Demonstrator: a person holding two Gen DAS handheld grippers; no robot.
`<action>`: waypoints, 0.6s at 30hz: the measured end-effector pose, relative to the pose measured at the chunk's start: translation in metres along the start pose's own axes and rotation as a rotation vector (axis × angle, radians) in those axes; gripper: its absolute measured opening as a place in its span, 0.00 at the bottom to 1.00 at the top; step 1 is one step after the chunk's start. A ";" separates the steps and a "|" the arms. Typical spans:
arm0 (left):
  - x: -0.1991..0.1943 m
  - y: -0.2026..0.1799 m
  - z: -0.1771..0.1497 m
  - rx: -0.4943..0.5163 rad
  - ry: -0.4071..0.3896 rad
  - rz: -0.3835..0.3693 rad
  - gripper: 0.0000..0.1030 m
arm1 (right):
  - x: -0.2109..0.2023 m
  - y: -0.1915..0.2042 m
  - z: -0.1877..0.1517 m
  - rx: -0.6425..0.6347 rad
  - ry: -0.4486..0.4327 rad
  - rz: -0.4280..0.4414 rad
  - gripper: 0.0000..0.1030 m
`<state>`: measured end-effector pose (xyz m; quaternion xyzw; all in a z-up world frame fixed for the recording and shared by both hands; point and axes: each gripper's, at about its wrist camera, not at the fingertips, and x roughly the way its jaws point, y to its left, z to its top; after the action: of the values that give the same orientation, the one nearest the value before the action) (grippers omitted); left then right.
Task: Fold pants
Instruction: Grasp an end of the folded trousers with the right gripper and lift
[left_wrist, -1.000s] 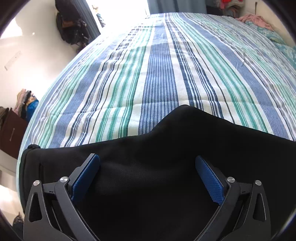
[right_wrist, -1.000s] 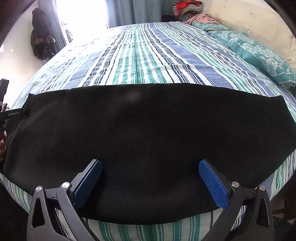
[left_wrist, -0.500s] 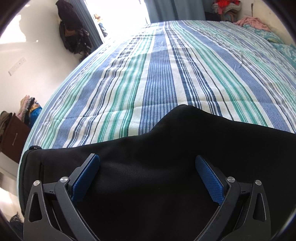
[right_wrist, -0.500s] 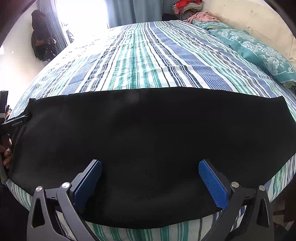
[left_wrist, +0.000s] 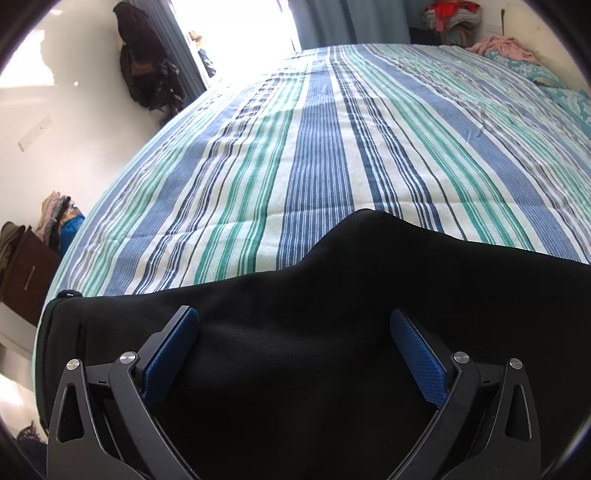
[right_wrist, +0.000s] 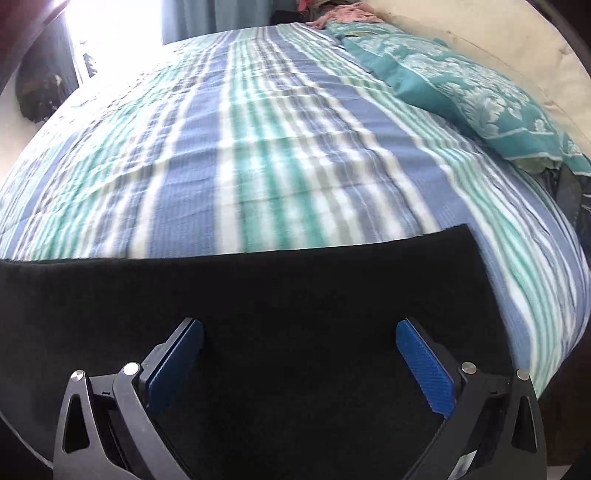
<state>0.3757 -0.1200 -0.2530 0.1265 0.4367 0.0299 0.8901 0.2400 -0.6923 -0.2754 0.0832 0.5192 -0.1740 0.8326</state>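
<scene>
Black pants were spread along the striped bed's near edge; left gripper and right gripper were held over them, jaws spread. Gripping step judged pending: an edge must be pinched next.

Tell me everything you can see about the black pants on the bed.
The black pants are a plain, matte, soft-looking fabric, spread flat along the near edge of the striped bedsheet. In the left wrist view the far edge rises to a rounded peak, and a small loop sticks up at the left corner. In the right wrist view the far edge runs nearly straight and ends in a squared corner on the right. The left gripper and right gripper are open over the cloth; contact cannot be told.
</scene>
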 end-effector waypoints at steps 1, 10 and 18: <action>0.000 0.000 0.000 0.000 -0.001 0.001 1.00 | 0.001 -0.026 0.004 0.032 0.006 -0.040 0.99; 0.001 -0.002 -0.001 0.007 -0.010 0.012 1.00 | -0.024 -0.193 -0.026 0.657 -0.094 0.474 0.94; 0.001 -0.003 -0.001 0.007 -0.011 0.013 1.00 | -0.004 -0.188 -0.052 0.742 -0.033 0.757 0.81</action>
<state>0.3756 -0.1222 -0.2548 0.1327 0.4312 0.0334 0.8918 0.1240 -0.8487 -0.2871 0.5509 0.3433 -0.0347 0.7599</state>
